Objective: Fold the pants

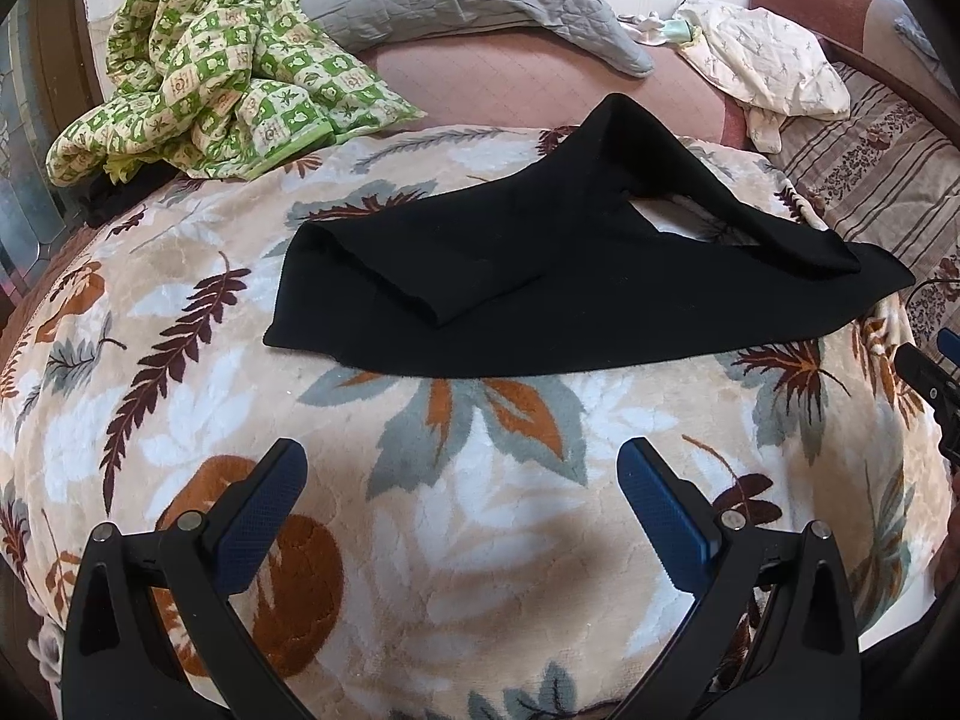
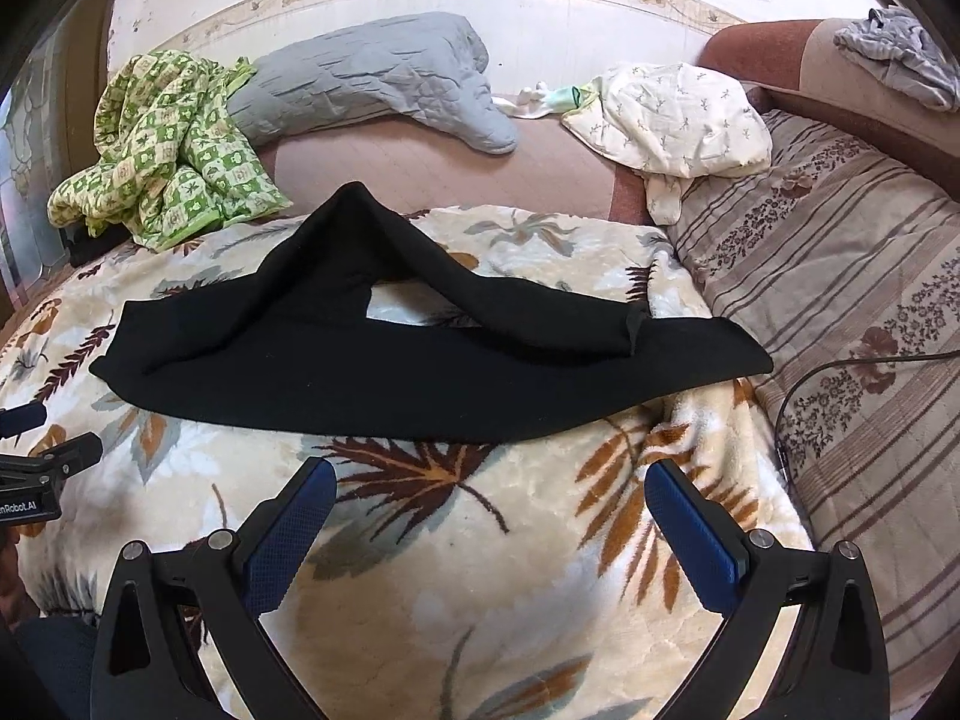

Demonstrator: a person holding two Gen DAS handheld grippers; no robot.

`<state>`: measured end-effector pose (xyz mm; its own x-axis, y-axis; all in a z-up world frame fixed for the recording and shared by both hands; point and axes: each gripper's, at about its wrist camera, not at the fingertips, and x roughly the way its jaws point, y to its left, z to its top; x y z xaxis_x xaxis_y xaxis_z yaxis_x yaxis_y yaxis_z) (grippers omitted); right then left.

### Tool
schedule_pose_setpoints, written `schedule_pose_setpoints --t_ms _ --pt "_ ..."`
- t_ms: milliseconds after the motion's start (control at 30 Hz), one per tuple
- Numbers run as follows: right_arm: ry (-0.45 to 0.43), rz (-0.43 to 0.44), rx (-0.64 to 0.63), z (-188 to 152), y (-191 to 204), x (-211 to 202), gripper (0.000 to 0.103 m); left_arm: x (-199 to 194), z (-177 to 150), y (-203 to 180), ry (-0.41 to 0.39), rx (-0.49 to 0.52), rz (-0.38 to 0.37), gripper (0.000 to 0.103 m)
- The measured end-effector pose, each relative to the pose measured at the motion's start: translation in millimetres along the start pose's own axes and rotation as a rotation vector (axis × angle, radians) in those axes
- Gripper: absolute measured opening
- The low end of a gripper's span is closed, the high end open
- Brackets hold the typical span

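far left: green checked quilt [image 2: 174, 150] bunched, apart from pants | behind: grey pillow [image 2: 372, 78] | centre: black pants [image 2: 384, 372] partly folded on leaf-print blanket [image 2: 480, 540], nothing lying across | right: cream printed cloth [image 2: 672, 120], black cable [image 2: 840, 372] on striped bedcover [image 2: 852, 276] | left gripper [image 1: 462, 468] jaws spread, empty | right gripper [image 2: 491, 486] jaws spread, empty

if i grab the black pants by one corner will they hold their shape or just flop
Probably flop: the black pants lie limp, sagging to the blanket's contours with soft rounded folds. They look thin, so likely light. The plush blanket may drag on the cloth if pushed, bunching it. Both grippers are open and empty.
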<state>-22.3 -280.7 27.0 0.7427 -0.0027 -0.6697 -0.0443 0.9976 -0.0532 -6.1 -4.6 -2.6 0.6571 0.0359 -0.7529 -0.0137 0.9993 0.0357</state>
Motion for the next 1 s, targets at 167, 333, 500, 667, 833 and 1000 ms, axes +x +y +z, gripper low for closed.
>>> schedule_pose_setpoints --t_ms 167,333,500,667,833,1000 --pt "0.005 -0.014 0.007 -0.8 -2.4 1.1 0.103 0.0 0.0 -0.8 0.001 0.001 0.001 0.103" --pt "-0.001 -0.020 0.024 -0.8 -6.5 -0.6 0.103 0.5 0.2 -1.9 0.003 0.003 0.001 0.103" --pt "-0.004 -0.024 0.026 -0.6 -7.5 -0.9 0.103 1.2 0.3 -4.0 0.003 0.007 0.002 0.103" --pt "-0.002 -0.026 0.019 -0.4 -6.4 -0.7 0.103 2.1 -0.2 -4.5 0.005 0.004 -0.004 0.103" --pt "-0.003 -0.030 0.025 0.3 -6.7 -0.7 0.103 2.7 -0.7 -3.6 0.005 0.000 -0.009 0.103" --pt "-0.007 -0.035 0.025 0.5 -6.4 -0.8 0.103 2.9 -0.4 -3.5 0.006 0.000 -0.011 0.103"
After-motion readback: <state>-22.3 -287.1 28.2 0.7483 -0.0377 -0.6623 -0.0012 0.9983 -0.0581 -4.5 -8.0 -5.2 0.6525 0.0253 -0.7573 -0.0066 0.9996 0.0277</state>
